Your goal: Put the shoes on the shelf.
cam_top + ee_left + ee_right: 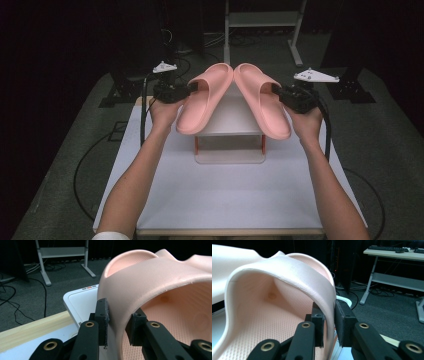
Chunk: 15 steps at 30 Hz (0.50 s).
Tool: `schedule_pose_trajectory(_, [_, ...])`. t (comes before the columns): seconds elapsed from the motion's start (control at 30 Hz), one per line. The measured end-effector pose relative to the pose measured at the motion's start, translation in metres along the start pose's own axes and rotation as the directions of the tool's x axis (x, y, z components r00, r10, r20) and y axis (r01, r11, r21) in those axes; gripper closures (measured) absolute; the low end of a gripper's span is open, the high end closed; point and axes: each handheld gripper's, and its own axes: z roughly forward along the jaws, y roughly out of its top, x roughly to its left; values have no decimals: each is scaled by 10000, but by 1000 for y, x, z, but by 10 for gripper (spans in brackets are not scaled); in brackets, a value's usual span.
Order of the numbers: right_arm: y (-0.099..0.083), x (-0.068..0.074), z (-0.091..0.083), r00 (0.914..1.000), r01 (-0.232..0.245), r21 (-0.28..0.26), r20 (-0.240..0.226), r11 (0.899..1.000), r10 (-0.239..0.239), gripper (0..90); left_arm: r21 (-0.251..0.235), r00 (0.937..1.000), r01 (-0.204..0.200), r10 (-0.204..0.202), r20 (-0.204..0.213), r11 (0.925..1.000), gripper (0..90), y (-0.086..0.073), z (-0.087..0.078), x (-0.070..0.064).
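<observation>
Two pink slide sandals hang above a white two-tier rack. The left sandal is tilted, toe toward the back, and my left gripper is shut on the outer side of its strap. The right sandal mirrors it, toes nearly touching at the back. My right gripper is shut on the outer edge of that strap, one pad inside and one outside. Both sandals are lifted, heels lower toward me.
The rack stands on a white table top with a wooden edge. A grey metal frame stands on the dark floor behind. Cables loop on the carpet left and right of the table.
</observation>
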Motion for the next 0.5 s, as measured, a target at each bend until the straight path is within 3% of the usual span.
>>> schedule_pose_trajectory(0.5, [7,7,12,9998,-113,111,162,9999,111,754,-38,9998,124,-125,-154,9999,710,1,2,-2])
